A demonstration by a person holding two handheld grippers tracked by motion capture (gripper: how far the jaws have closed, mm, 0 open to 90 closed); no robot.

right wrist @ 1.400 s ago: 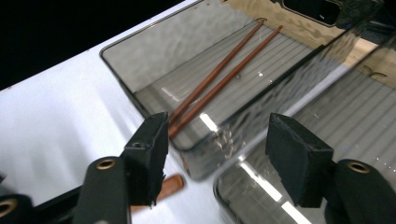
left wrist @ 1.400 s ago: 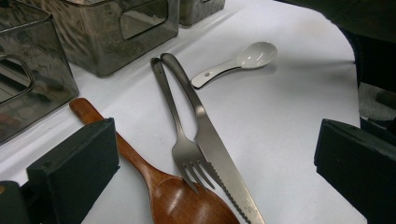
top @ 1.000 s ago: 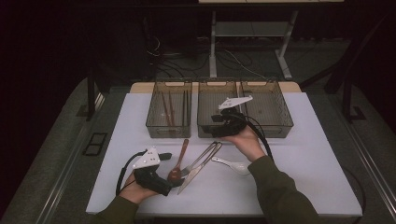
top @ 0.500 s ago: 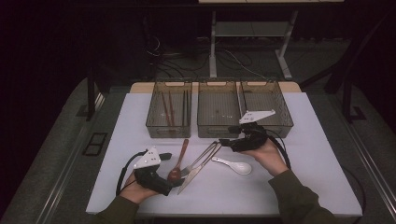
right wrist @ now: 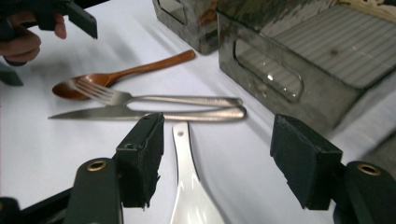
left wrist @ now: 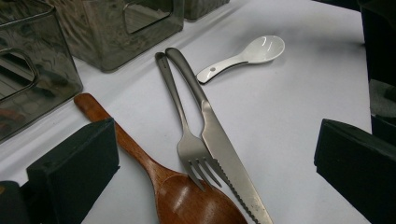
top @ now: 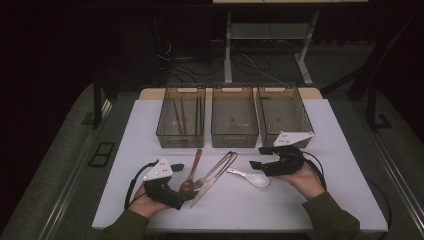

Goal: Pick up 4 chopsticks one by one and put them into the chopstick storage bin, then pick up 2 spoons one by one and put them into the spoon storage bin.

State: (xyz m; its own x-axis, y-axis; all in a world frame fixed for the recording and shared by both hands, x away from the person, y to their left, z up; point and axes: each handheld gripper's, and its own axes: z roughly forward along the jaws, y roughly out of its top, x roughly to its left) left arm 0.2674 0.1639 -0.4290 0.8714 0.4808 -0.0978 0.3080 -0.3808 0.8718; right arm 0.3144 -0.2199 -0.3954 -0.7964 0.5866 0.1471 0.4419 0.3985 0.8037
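Right gripper (right wrist: 217, 163), jaws wide, straddles the white spoon (right wrist: 189, 186) handle: apparently a pick-up approach, needing closure next; left gripper (left wrist: 210, 177) wide, empty.

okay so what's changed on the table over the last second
The right gripper drew back from the middle bin toward the person and came down over the white spoon, fingers open around its handle, not yet closed. The left gripper, wooden spoon, fork and knife stayed put.

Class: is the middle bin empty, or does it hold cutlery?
Empty. The middle bin shows only its bare ribbed floor; the knife lies on the table.
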